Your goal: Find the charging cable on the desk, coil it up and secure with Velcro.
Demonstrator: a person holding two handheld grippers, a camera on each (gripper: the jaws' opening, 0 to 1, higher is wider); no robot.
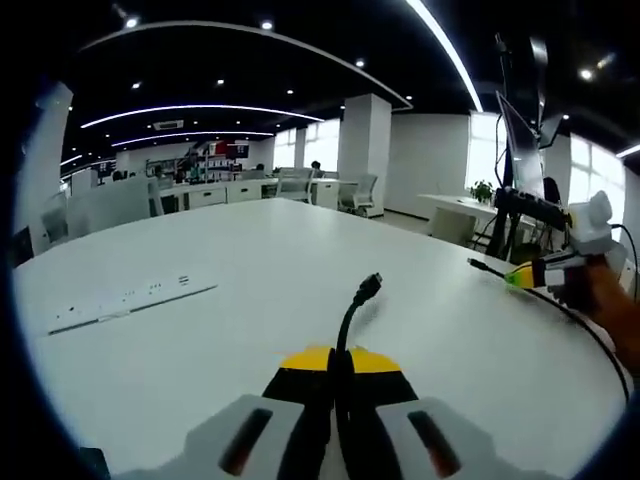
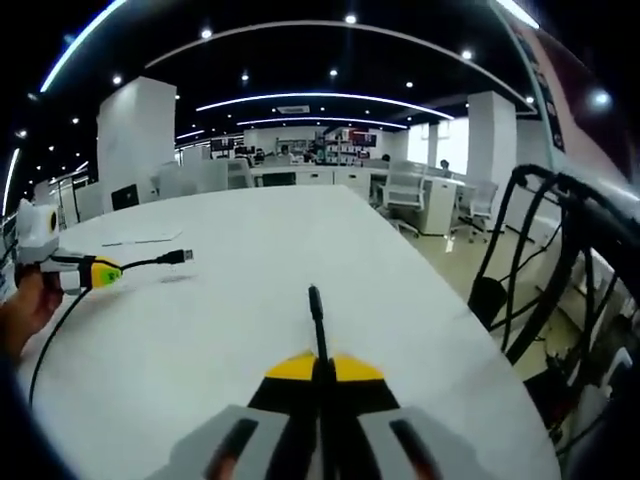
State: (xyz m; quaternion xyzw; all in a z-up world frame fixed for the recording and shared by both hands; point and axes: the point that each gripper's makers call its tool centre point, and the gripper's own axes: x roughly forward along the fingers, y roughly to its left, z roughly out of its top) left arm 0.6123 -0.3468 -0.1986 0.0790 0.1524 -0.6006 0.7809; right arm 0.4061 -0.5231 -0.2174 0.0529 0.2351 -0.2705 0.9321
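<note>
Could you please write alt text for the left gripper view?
The left hand-held gripper is shut on a black charging cable, its plug raised above a white desk. The right hand-held gripper holds the other end.

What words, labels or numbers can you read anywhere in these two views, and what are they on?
No text can be read.
The white strip lying on the desk has small dark marks, too small to read.
The red signs at the far end of the office are too blurred.
Neither the cable nor the grippers show any print.
</note>
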